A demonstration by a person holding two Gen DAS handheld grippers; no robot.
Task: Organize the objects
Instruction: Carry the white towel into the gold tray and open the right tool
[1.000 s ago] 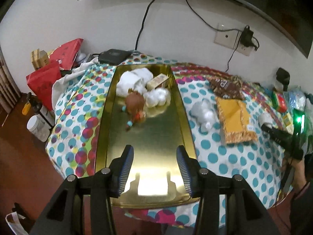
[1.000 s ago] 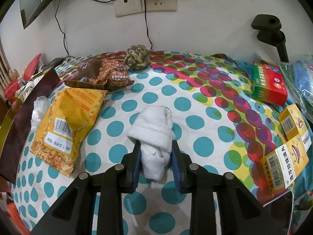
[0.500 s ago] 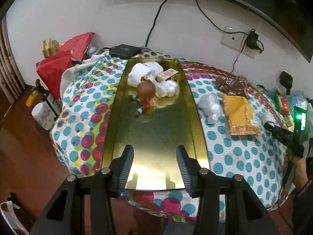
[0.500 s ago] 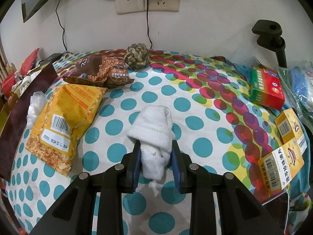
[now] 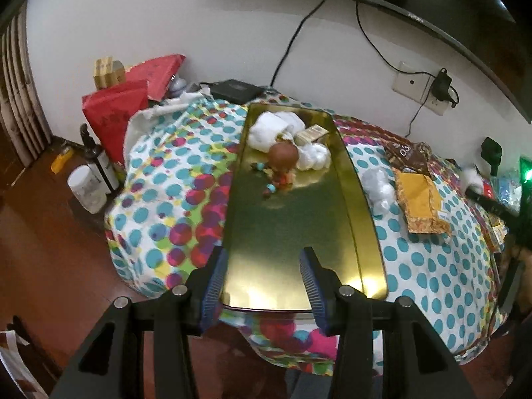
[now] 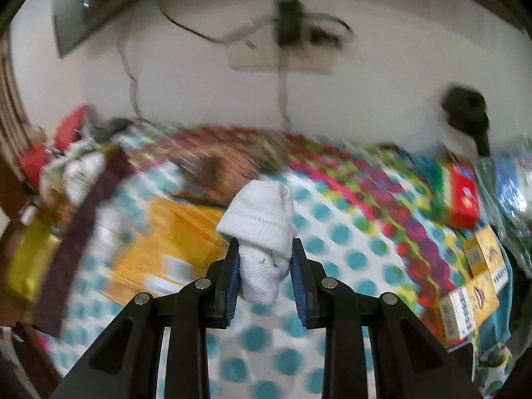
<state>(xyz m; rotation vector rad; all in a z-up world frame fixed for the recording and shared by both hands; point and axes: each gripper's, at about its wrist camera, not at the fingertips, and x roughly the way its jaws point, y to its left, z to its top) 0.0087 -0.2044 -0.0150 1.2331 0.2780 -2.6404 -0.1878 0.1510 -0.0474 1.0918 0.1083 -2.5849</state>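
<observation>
1. My right gripper (image 6: pixel 264 267) has its jaws pressed against both sides of a rolled white sock (image 6: pixel 262 232), which I'm holding clear of the dotted tablecloth (image 6: pixel 349 232).
2. The sock's folded cuff bulges out above the pads, and its loose end hangs down between the fingers.
3. Most of the right wrist view is smeared by motion (only the sock and the gripper read sharp).
4. Behind the sock I can make out a yellow snack bag (image 6: pixel 166 249) to its left and a red and green box (image 6: pixel 460 196) towards the right edge of the table.
5. My left gripper (image 5: pixel 262 286) hangs over the near end of a long gold tray (image 5: pixel 292 232), jaws partly apart with nothing between them.
6. At the tray's far end sit a bundle of white cloth (image 5: pixel 269 129), a small box (image 5: pixel 311 134), a brown ball (image 5: pixel 282 154) and a white fluffy lump (image 5: pixel 314 158), all bunched close together.
7. Just right of the tray a crumpled clear plastic bag (image 5: pixel 379 188) lies on the cloth, with the yellow snack bag beyond it.
8. The sock shows at the far right of the left wrist view, well apart from the tray.
</observation>
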